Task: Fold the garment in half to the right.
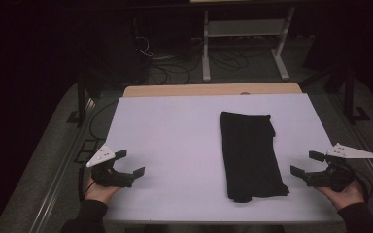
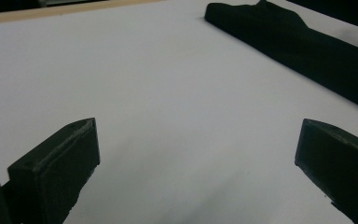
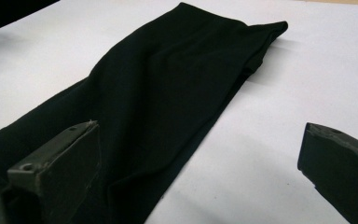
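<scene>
1. Black folded cloth [image 1: 250,155] lies flat as a long strip on the white tabletop [image 1: 175,131], right of centre, running from 12 toward 6 o'clock.
2. Right tool [image 1: 305,163] sits at the cloth's 3 o'clock, near its lower end, not touching; jaws spread wide, nothing between them.
3. Left tool [image 1: 129,163] rests at the cloth's 9 o'clock, well apart; jaws wide, empty.
4. Both tools point inward toward the cloth.
</scene>
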Action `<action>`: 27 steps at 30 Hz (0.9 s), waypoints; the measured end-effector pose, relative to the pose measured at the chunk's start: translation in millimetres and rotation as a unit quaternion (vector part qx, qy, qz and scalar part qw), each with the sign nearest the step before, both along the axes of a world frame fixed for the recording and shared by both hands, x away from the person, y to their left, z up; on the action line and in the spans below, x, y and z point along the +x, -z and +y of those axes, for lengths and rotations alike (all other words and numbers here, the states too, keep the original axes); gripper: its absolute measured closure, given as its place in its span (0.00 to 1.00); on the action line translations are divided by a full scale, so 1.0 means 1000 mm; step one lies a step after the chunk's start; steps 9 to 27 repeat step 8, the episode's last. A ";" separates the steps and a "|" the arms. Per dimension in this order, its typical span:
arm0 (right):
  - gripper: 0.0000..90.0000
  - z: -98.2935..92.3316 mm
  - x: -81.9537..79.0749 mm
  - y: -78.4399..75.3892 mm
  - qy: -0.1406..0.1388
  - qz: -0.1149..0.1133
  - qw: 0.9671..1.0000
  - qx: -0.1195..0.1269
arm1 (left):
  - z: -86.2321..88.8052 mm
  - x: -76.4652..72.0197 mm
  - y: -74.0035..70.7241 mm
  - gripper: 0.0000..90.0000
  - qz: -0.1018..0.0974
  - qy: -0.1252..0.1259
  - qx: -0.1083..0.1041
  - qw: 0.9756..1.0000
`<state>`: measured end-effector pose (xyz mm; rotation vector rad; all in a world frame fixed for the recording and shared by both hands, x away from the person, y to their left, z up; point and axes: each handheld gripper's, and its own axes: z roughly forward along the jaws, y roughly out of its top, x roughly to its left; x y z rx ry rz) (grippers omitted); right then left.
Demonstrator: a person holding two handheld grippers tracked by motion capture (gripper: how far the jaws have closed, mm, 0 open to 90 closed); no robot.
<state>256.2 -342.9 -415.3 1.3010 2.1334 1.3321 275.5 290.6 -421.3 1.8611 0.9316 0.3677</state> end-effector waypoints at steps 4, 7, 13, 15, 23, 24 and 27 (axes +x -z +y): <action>0.00 0.001 0.001 0.000 -0.002 0.000 1.000 0.000 | 0.007 -0.001 0.005 0.00 0.006 -0.020 -0.006 1.000; 0.00 0.001 0.003 0.001 -0.004 0.000 1.000 0.000 | 0.008 -0.002 0.003 0.00 0.000 -0.025 -0.015 1.000; 0.00 0.002 0.004 0.001 -0.005 0.001 1.000 0.000 | 0.008 -0.002 0.003 0.00 -0.001 -0.025 -0.017 1.000; 0.00 0.002 0.004 0.001 -0.005 0.001 1.000 0.000 | 0.008 -0.002 0.003 0.00 -0.001 -0.025 -0.017 1.000; 0.00 0.002 0.004 0.001 -0.005 0.001 1.000 0.000 | 0.008 -0.002 0.003 0.00 -0.001 -0.025 -0.017 1.000; 0.00 0.002 0.004 0.001 -0.005 0.001 1.000 0.000 | 0.008 -0.002 0.003 0.00 -0.001 -0.025 -0.017 1.000; 0.00 0.002 0.004 0.001 -0.005 0.001 1.000 0.000 | 0.008 -0.002 0.003 0.00 -0.001 -0.025 -0.017 1.000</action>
